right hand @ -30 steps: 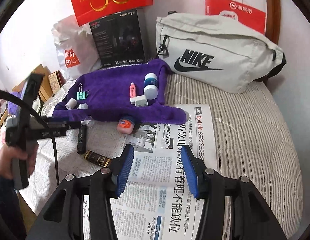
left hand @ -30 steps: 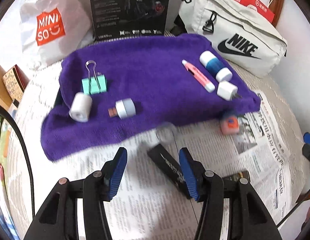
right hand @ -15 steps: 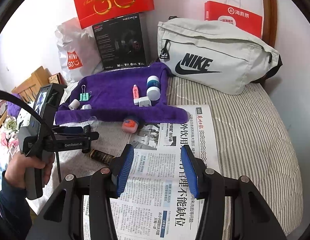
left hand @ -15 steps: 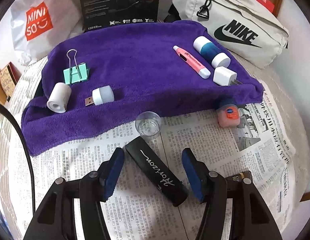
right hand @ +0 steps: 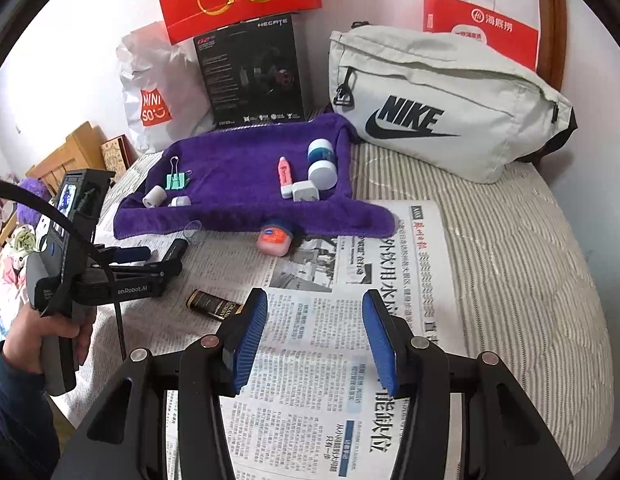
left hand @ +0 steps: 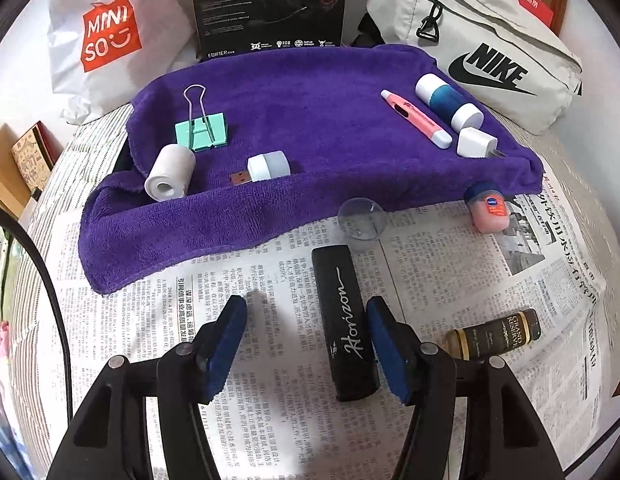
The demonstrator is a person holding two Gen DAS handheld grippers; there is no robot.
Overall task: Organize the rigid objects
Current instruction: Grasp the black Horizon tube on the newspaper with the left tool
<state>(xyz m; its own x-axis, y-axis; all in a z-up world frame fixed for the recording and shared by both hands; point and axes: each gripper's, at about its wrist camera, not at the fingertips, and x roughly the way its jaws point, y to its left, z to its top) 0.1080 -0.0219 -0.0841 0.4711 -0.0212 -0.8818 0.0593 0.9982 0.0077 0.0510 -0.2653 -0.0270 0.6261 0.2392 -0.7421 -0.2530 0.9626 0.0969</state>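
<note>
Two opening left gripper (left hand: 306, 340) jaws astride black case (left hand: 344, 320); contact unclear

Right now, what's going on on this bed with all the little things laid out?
A person is sorting small items from a newspaper onto a purple towel. The left gripper hovers over a black Horizon case with its jaws opening around it, not yet gripping. The right gripper waits open and empty above the newspaper. A clear cap, pink jar and brown bottle remain on the paper.

both wrist views angled down, sharing purple towel (left hand: 330, 128) (left nearer)
</note>
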